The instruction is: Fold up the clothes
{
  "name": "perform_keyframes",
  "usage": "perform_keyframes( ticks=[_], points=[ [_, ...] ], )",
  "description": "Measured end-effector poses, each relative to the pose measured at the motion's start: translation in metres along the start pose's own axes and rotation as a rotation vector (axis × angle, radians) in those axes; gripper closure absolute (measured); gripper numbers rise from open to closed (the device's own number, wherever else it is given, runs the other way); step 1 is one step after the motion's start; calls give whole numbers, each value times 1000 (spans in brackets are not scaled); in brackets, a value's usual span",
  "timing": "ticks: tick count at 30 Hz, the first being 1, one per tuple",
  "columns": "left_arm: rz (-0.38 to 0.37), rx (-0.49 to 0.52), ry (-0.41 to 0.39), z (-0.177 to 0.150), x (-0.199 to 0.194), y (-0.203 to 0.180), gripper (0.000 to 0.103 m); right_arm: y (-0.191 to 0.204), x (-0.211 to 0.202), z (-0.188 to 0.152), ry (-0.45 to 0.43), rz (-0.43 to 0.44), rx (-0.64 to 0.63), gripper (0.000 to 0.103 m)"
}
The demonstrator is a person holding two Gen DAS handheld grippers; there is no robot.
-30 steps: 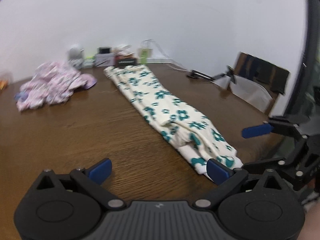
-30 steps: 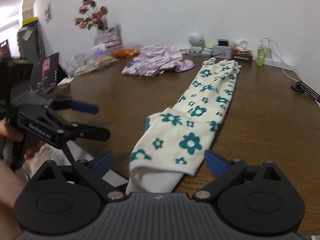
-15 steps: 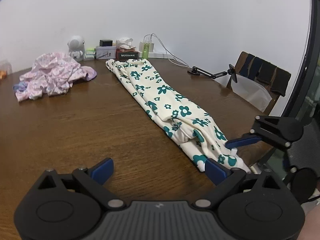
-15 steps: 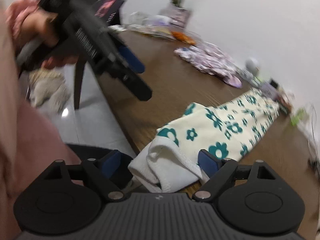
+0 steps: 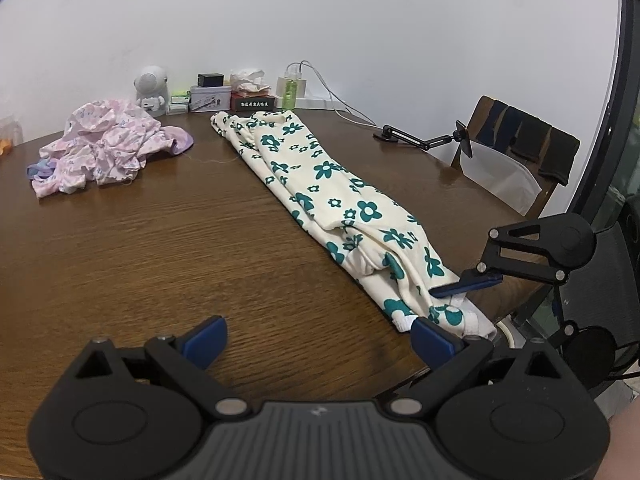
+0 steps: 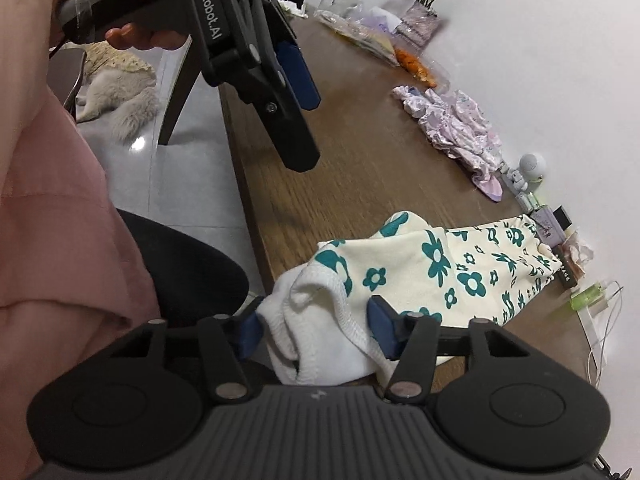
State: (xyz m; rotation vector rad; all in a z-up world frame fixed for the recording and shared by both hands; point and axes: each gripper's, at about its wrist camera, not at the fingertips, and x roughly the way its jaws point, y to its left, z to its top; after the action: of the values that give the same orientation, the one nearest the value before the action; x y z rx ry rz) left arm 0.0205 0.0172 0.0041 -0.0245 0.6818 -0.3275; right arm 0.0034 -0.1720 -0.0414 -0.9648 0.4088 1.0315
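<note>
Cream trousers with teal flowers [image 5: 340, 196] lie stretched along the brown table [image 5: 160, 248], from the back clutter to the near right edge. In the right wrist view their white hem [image 6: 320, 320] hangs bunched over the table edge, between the pads of my right gripper [image 6: 314, 328]. Its jaws are closing and the cloth still sits loosely in the gap. The left wrist view shows one blue finger [image 5: 466, 283] of that gripper lying on top of the hem. My left gripper [image 5: 318, 328] hovers open and empty over bare wood, left of the hem.
A crumpled pink floral garment [image 5: 104, 148] lies at the back left. Small boxes, a green bottle [image 5: 289, 94] and a toy robot line the wall. A phone arm [image 5: 424, 140] and a chair [image 5: 516, 152] stand at the right. A person's pink sleeve [image 6: 48, 240] fills the near left.
My right gripper has rolled strongly, sunk to the table edge and drawn its jaws in around the hanging hem. The left gripper has hardly moved.
</note>
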Motion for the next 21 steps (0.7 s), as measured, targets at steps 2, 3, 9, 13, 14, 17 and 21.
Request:
perform_keyframes(
  ticks=[2,3,9,13,14,17,21],
  points=[
    [-3,7,-5,1,-2,0,5,-4,-3,1,4,25,18,58],
    [-5,11,-8,1,-4,0,5,-6,-5,2,5,39,31,60],
    [4,100,10,6,0,-6,5,-33,-15,4,2,146,141,82],
    [-22,250,13,14,6,-22,5,-60,-20,6,-2,220,232,91],
    [-27,298,14,16,8,-27,5,-66,-21,6,-1,238,250,91],
    [-45,464,15,16,19,-45,5,-79,-20,9,13,290,274,91],
    [-50,748,-13,11,32,-73,5,-99,-19,14,23,359,316,91]
  ],
)
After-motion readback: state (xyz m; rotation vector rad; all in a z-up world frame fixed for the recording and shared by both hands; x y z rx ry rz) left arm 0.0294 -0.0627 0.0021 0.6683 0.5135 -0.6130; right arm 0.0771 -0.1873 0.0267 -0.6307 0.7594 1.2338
